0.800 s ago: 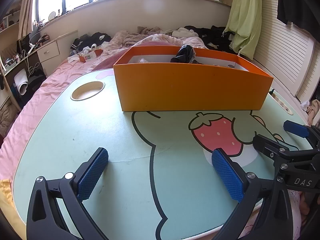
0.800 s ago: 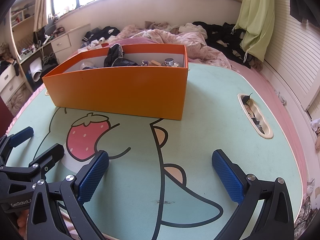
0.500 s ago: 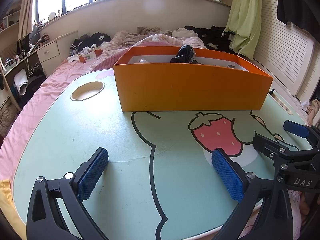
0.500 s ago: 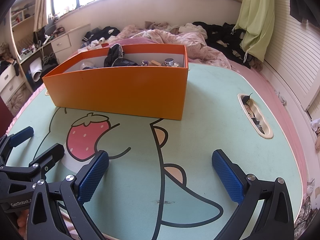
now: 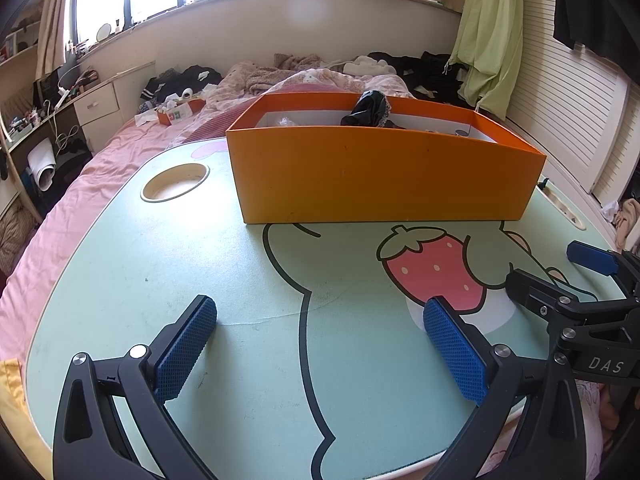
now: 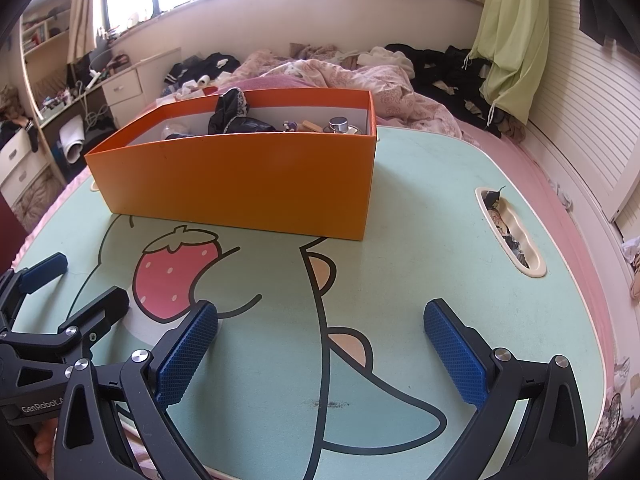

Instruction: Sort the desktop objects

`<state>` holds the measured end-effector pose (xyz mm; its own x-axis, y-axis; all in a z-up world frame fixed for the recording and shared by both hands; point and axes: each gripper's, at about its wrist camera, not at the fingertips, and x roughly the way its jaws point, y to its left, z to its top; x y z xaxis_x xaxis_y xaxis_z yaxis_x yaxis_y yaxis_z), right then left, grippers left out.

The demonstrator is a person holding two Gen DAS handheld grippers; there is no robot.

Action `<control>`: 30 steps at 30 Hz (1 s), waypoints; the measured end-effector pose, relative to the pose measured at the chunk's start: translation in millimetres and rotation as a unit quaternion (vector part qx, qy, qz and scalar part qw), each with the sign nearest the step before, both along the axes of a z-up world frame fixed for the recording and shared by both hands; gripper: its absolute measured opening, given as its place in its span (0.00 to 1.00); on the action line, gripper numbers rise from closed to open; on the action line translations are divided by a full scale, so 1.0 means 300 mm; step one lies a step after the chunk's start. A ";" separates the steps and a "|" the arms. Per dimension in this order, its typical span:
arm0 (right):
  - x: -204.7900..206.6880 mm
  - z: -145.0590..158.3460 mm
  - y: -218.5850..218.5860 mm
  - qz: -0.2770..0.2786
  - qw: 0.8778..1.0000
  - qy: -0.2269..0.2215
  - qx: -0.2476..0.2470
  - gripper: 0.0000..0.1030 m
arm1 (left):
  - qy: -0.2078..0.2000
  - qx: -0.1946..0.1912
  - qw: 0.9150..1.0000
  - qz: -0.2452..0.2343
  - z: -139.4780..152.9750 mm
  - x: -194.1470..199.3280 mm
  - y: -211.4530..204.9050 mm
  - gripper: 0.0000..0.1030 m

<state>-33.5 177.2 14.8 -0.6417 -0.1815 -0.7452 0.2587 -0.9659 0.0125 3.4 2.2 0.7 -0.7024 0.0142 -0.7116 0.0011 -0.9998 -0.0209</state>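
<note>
Nearest, at 6 o'clock over the green table (image 5: 120, 280), the left gripper (image 5: 320, 344) with blue pads (image 5: 184, 348) spread as wide as can be, nothing between them – same for the right gripper (image 6: 320, 344), wide apart and holding nothing, just beside the other one. Past both, a painted strawberry (image 6: 176, 272) on the tabletop, then at 12 o'clock the orange box (image 6: 240, 184) sitting flat on the table. Inside the box – a black cloth (image 6: 232, 116) sticking up over the rim, a small silver-topped jar (image 6: 339, 124) and other little bits too small to tell; farther back, a messy pink bed (image 5: 120, 140).
</note>
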 end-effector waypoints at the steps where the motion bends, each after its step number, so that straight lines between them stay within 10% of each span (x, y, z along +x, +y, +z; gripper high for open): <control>1: 0.000 0.000 0.000 0.000 1.000 0.000 0.000 1.00 | 0.000 0.000 1.000 0.000 0.000 0.000 0.000 1.00; 30: -0.004 -0.022 0.013 0.004 1.000 -0.002 0.000 1.00 | 0.001 0.000 1.000 0.003 0.000 0.001 0.001 1.00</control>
<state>-34.7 181.0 8.1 -0.6378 -0.1873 -0.7471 0.2673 -0.9635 0.0133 3.6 2.4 0.5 -0.7035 0.0101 -0.7106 0.0067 -0.9998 -0.0208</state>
